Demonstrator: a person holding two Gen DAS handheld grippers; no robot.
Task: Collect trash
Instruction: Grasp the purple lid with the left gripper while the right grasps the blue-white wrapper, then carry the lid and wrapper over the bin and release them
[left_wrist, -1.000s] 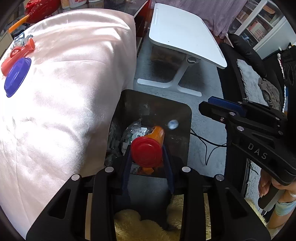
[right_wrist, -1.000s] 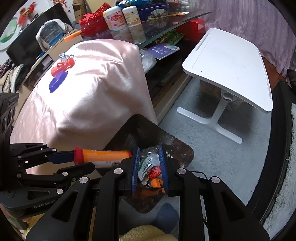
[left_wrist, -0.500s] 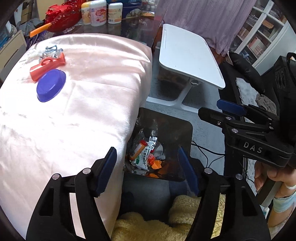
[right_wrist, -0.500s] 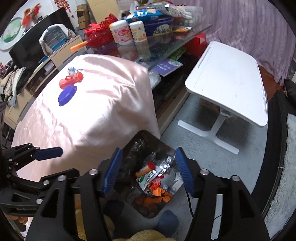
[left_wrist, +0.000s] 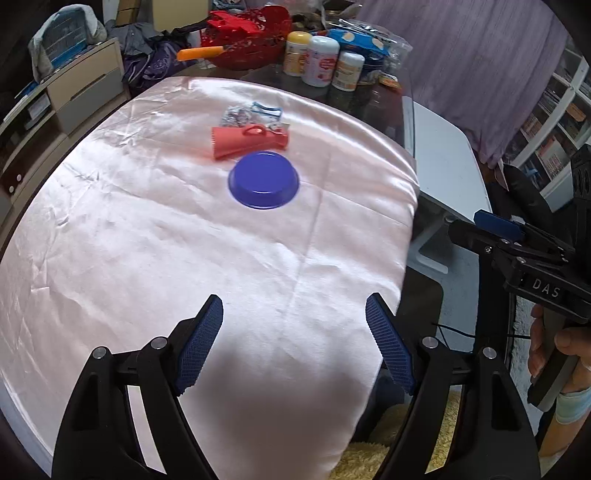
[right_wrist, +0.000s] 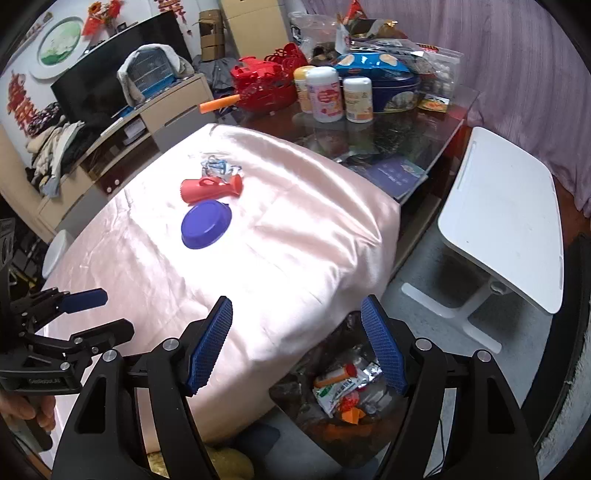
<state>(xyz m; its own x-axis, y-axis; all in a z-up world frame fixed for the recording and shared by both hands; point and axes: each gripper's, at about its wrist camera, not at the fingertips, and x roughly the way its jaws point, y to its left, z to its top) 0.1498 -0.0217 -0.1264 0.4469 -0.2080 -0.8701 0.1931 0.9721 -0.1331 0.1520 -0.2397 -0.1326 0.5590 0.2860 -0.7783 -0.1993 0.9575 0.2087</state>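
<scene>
On the pink cloth-covered table (left_wrist: 147, 229) lie a blue round lid (left_wrist: 263, 180), a red plastic cup on its side (left_wrist: 246, 141) and crumpled clear wrappers (left_wrist: 245, 112); the lid (right_wrist: 206, 224), cup (right_wrist: 210, 188) and wrappers (right_wrist: 218, 167) also show in the right wrist view. A dark trash bin (right_wrist: 343, 398) on the floor by the table holds wrappers and an orange tube with a red cap (right_wrist: 334, 374). My left gripper (left_wrist: 295, 343) is open and empty over the table's near part. My right gripper (right_wrist: 297, 345) is open and empty above the table corner and bin.
A glass table at the back carries jars (right_wrist: 325, 94), a blue tin (right_wrist: 384, 86) and a red basket (right_wrist: 266, 85). A white folding desk (right_wrist: 506, 218) stands right of the bin. A TV cabinet (right_wrist: 140, 122) stands at the left.
The left gripper dropped the orange tube and the right gripper its wrapper into the bin. Both opened, then lifted back toward the table top.
</scene>
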